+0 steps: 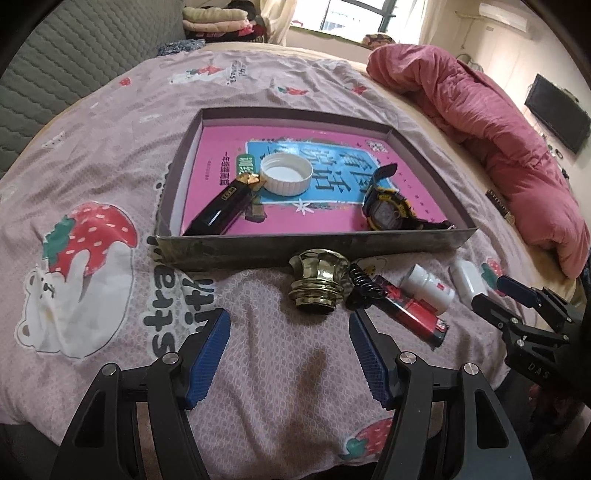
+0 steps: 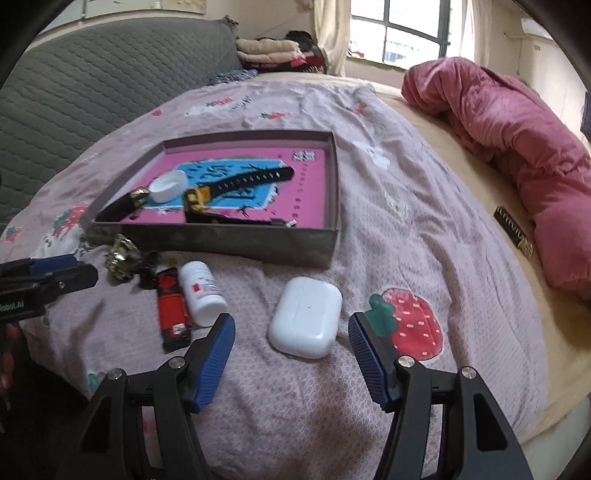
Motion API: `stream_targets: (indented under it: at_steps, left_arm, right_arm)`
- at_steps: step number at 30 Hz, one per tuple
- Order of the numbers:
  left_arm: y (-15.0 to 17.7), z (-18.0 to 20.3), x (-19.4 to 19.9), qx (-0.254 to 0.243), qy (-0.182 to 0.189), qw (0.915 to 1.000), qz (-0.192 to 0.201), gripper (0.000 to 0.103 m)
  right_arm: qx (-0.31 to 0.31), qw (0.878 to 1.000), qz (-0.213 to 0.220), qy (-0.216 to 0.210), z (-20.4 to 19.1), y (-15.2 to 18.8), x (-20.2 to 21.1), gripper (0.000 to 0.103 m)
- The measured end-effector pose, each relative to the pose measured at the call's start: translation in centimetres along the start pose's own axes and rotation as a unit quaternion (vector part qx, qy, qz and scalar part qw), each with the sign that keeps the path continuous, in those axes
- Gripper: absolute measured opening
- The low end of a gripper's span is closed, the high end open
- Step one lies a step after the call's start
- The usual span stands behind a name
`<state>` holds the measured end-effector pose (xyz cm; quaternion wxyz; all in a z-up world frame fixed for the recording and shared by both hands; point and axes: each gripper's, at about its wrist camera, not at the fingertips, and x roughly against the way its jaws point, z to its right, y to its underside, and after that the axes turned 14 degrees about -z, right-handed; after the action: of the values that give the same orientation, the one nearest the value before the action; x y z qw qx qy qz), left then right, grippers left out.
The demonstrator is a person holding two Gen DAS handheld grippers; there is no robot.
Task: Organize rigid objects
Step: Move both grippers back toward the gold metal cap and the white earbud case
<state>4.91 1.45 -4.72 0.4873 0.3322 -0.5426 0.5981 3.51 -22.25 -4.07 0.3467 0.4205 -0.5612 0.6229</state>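
The white earbud case (image 2: 305,317), a smooth rounded plastic shell, is lying flat on the bed sheet (image 2: 424,236), its long axis running from 7 to 1 o'clock in the right wrist view. The right hand-held gripper (image 2: 291,341) is hovering with jaws apart on either side of it. The left hand-held gripper (image 1: 290,338), jaws also apart, is facing a faceted gold cap (image 1: 317,280) at 12 o'clock, just before the shallow cardboard tray (image 1: 314,247). The black spiral thing beside the cap is hard to make out.

I work in a home bedroom: a bed under a pink strawberry-print sheet (image 1: 110,155), a rumpled rose quilt (image 2: 517,147), folded clothes (image 2: 269,50) by a curtained window (image 2: 402,33).
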Motion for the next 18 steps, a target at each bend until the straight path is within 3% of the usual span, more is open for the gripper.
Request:
stream_targets:
  at_steps: [18]
  left_arm:
    - [-1.4,0.2,-2.3,0.001,-0.012,0.9999,-0.001,0.068]
  right_arm:
    - [-0.014,1.0,-0.019,0.005,0.6,-0.7,-2.7,0.063]
